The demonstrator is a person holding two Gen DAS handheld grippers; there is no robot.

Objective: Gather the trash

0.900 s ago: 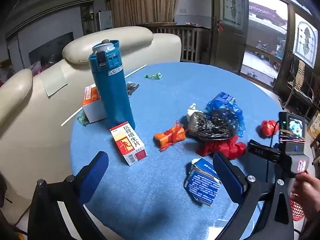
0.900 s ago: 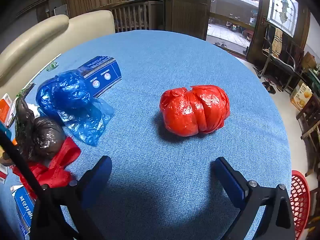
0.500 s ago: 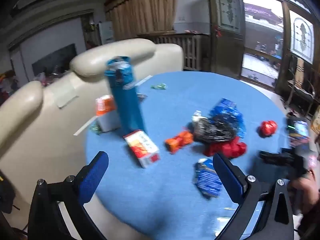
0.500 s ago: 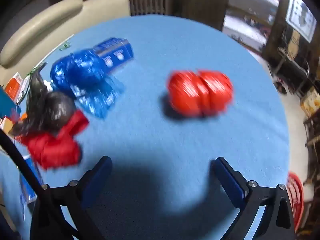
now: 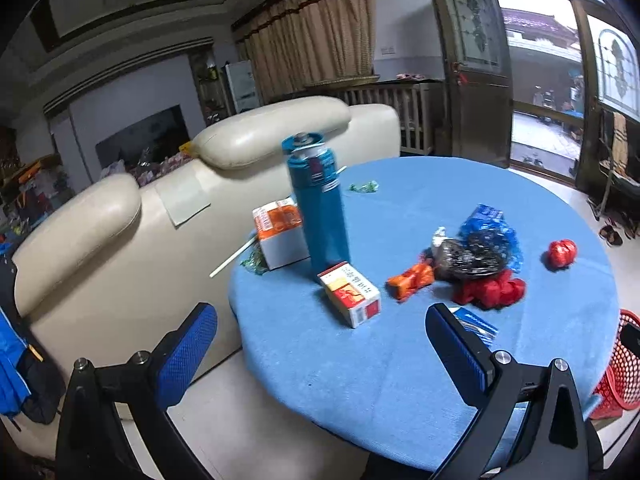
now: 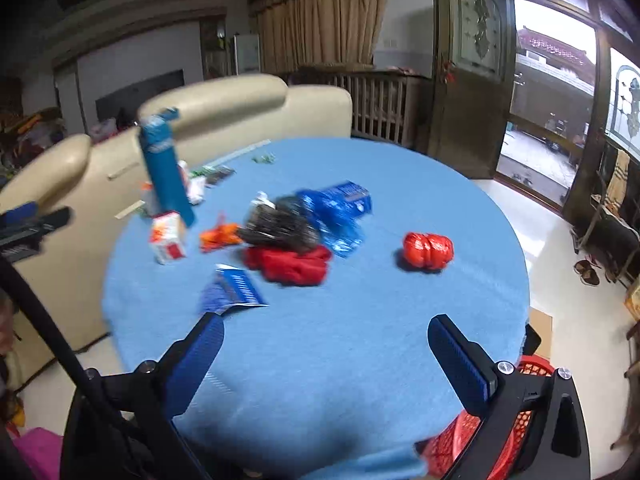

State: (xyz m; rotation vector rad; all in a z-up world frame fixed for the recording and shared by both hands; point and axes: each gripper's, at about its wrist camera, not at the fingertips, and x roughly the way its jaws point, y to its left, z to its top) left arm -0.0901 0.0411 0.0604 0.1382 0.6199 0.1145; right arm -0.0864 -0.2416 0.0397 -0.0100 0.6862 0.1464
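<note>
Left tongs (image 5: 320, 344): spread wide, nothing btwn them, above near edge of worktop (image 5: 400, 380)
Right tongs (image 6: 326, 354): spread wide, empty, also over near edge
Landmark: teal bottle (image 5: 320, 208), upright
Red bag ball (image 6: 428, 250): alone, well right of bottle
Black/blue/red bag pile (image 6: 296, 236): btwn bottle & ball
Red basket (image 5: 620, 364): beside worktop, far right of bottle
</note>
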